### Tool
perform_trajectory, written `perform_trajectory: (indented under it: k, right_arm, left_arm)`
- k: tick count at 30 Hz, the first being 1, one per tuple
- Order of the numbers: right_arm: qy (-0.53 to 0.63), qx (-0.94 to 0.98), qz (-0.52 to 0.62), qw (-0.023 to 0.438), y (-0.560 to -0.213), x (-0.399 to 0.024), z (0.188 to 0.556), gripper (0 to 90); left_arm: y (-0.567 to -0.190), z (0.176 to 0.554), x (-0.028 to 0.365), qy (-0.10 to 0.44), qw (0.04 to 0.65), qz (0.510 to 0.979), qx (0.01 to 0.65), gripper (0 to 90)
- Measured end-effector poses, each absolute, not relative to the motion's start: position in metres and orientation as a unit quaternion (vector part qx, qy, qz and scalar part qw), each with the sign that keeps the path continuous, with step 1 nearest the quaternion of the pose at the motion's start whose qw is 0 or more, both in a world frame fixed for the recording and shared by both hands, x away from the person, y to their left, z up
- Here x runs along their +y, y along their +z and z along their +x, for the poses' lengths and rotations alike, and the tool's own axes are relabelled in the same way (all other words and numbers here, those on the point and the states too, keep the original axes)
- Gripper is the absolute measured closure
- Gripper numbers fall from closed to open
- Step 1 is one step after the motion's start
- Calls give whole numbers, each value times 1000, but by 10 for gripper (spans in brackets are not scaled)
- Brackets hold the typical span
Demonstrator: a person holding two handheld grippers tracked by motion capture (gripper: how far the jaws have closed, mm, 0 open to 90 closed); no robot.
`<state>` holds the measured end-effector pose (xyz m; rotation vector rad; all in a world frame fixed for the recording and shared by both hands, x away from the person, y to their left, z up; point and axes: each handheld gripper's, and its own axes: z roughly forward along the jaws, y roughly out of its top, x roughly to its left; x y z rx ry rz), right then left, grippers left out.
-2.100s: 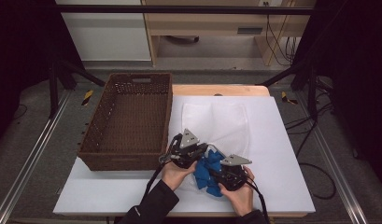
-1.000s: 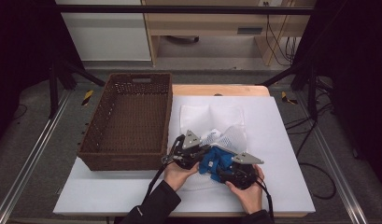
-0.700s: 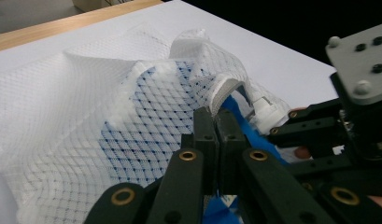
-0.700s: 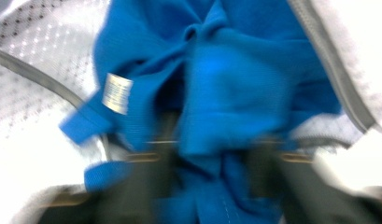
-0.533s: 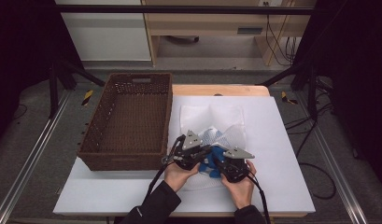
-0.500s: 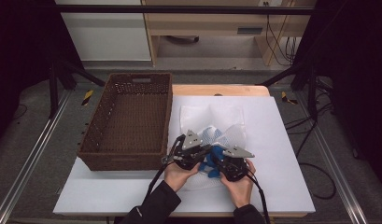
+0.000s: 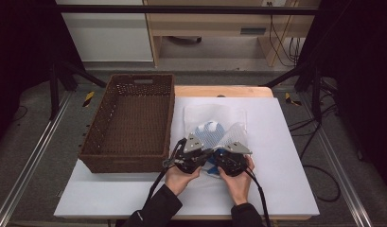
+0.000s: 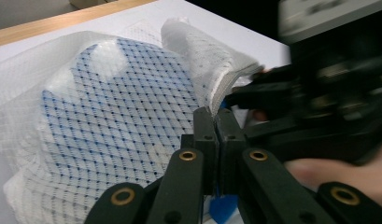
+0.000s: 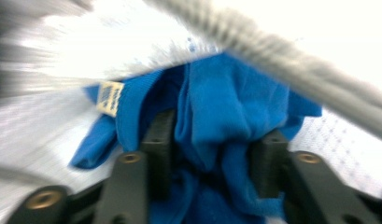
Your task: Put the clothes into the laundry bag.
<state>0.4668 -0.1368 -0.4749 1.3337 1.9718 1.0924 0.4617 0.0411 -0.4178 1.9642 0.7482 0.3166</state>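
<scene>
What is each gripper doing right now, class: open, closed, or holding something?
Left gripper: closed, pinching the edge of the white mesh bag.
Right gripper: jaws around the blue cloth, just reopening; grip unclear.

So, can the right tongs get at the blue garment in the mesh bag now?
Probably yes: the right tongs already straddle the blue garment at the mesh bag mouth, unobstructed.

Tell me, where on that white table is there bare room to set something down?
The white table is bare right of the mesh bag, out to its right edge, and along the front left, below the wicker basket. The basket's inside looks free too. It is crowded at front centre, where the left gripper and right gripper meet at the bag.
</scene>
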Motion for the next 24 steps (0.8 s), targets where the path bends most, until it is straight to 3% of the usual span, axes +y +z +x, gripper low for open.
perform_trajectory:
  k: [7,10,13,17,19,24]
  right_arm:
    - [459,727,461,221,-453,-158,432,372]
    - [435,744,461,212,-463,-159,428,368]
    - [399,759,475,197,-481,-157,435,453]
    - [383,763,477,209,-488,-153,442,776]
    - [377,759,487,213,-485,-149,445,818]
    - [442,715,495,221,-477,-136,459,824]
  left_arm:
    - [-419,465,43,132,485,806,313,889]
    - [-419,464,42,134,485,806,311,889]
    - [-419,463,41,134,485,807,309,889]
    - [-421,464,40,131,484,809,308,889]
    - [-420,463,40,129,487,807,309,889]
    - [-413,459,37,129,495,806,298,890]
